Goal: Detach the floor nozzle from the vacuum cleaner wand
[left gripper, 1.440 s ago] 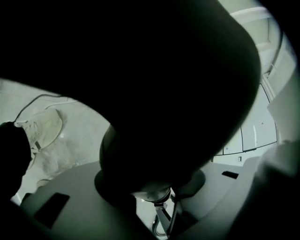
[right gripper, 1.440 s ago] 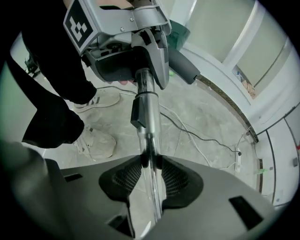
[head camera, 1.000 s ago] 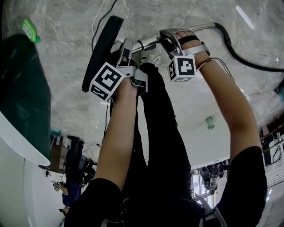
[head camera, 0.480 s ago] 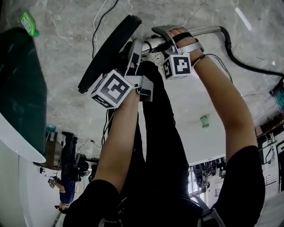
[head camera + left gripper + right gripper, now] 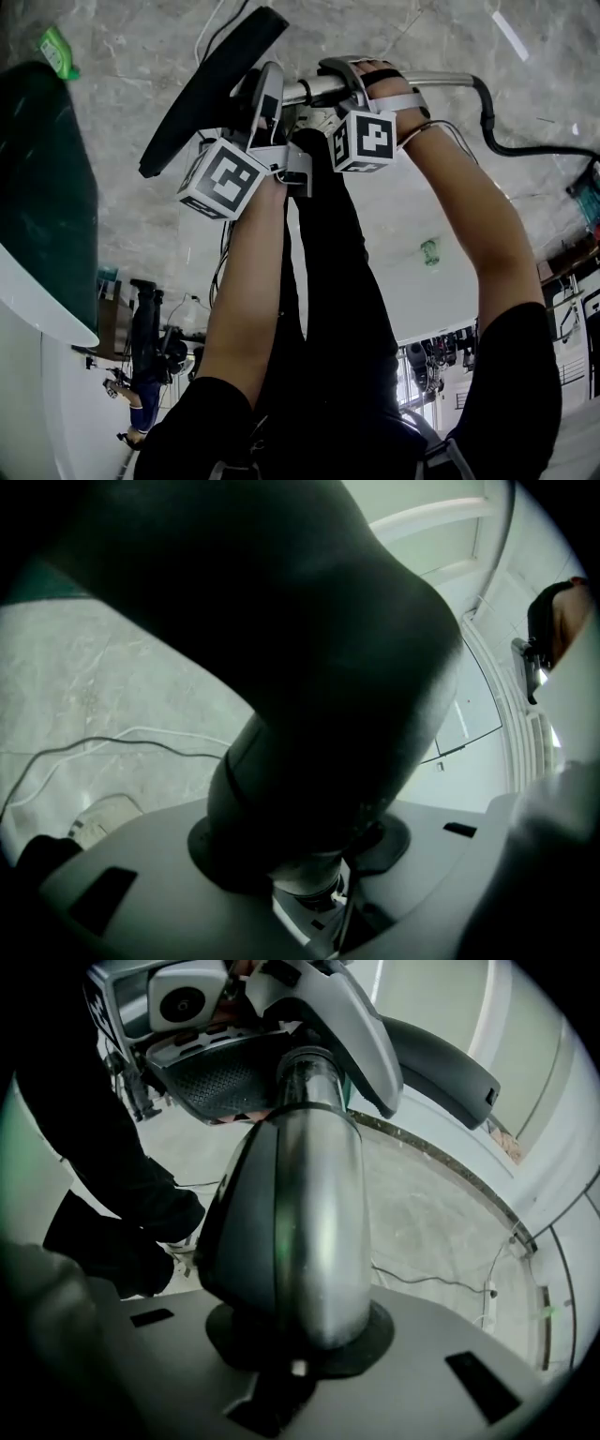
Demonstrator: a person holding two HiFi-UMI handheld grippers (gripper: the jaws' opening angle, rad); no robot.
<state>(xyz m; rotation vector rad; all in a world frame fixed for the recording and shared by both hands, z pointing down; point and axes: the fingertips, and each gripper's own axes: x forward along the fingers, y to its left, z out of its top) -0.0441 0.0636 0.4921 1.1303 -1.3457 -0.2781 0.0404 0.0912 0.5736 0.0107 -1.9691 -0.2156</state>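
Observation:
The black floor nozzle (image 5: 202, 89) slants across the upper left of the head view. My left gripper (image 5: 267, 94) is shut on the nozzle's dark neck (image 5: 319, 714), which fills the left gripper view. The silver wand (image 5: 441, 80) runs right from there into a black hose (image 5: 511, 145). My right gripper (image 5: 342, 80) sits on the wand just right of the left one; its jaws are closing and the wand (image 5: 314, 1213) lies against the lower pad. The joint between neck and wand is hidden behind the grippers.
A dark-topped table with a white edge (image 5: 47, 234) fills the left side. The person's black-trousered legs (image 5: 328, 281) stand below the grippers. A white cable (image 5: 211, 28) and small green objects (image 5: 53, 47) (image 5: 429, 251) lie on the marble floor.
The nozzle has tipped from steep to a flatter slant, its lower end swinging out to the left. Both grippers have shifted a little left and up in the head view.

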